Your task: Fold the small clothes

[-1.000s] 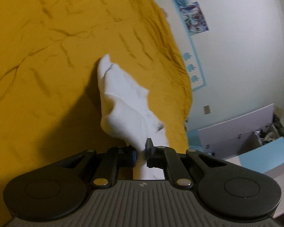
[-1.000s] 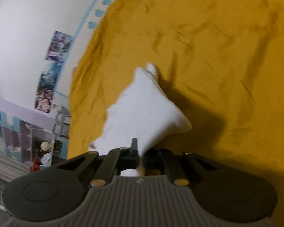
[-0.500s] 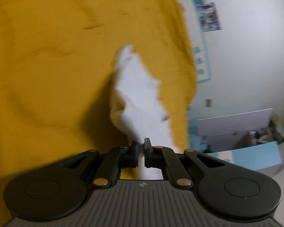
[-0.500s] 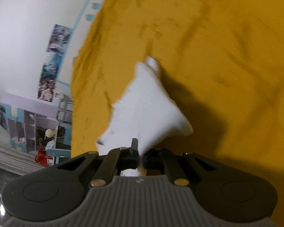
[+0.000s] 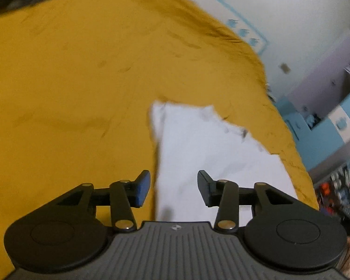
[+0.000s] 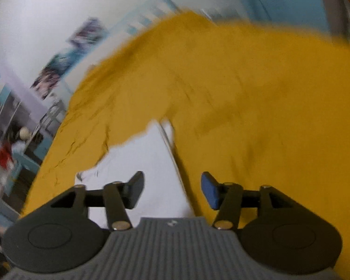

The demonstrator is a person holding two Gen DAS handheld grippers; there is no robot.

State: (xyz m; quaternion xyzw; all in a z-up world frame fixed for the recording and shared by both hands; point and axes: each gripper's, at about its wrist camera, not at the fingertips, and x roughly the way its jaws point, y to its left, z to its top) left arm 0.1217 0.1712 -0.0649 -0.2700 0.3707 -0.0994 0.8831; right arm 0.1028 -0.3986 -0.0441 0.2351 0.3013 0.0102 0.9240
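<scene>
— Where do we see the white garment [image 5: 205, 154]?
— Lower centre of both views, flat on the mustard cover [image 5: 81, 98].
— And our grippers?
— Left gripper [image 5: 173, 187] and right gripper [image 6: 172, 190] both spread wide, holding nothing, the cloth [image 6: 142, 161] lying beyond their fingers.

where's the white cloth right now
The white cloth lies flat on the yellow bedspread near its edge, just ahead of both open grippers: right of centre in the left wrist view, left of centre in the right.
</scene>
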